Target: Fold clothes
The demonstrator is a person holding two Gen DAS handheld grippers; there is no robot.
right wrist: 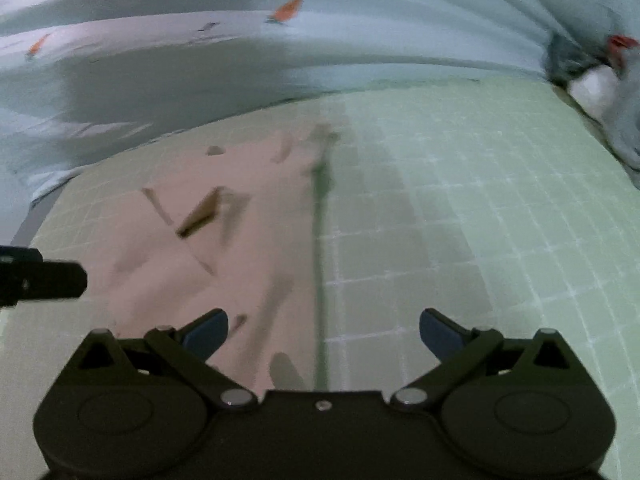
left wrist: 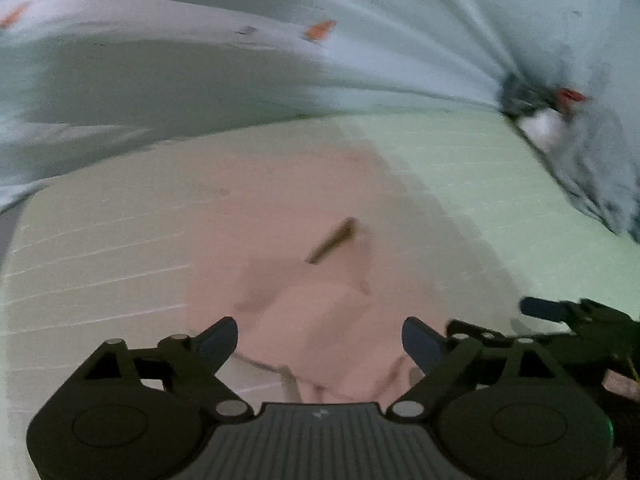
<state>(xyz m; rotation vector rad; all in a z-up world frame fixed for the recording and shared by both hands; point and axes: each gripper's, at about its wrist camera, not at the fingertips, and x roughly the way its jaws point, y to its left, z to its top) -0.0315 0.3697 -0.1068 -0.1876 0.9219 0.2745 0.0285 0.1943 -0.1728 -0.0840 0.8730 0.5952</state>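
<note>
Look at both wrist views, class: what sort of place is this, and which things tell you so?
Probably a bedroom or similar home room. Pale blue bedding printed with small orange motifs is bunched behind a green grid mat, and a pink garment lies spread on that mat for folding.

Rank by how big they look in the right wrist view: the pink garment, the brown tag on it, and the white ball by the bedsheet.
1. pink garment
2. white ball
3. brown tag; looks close to the ball, so unsure.
</note>
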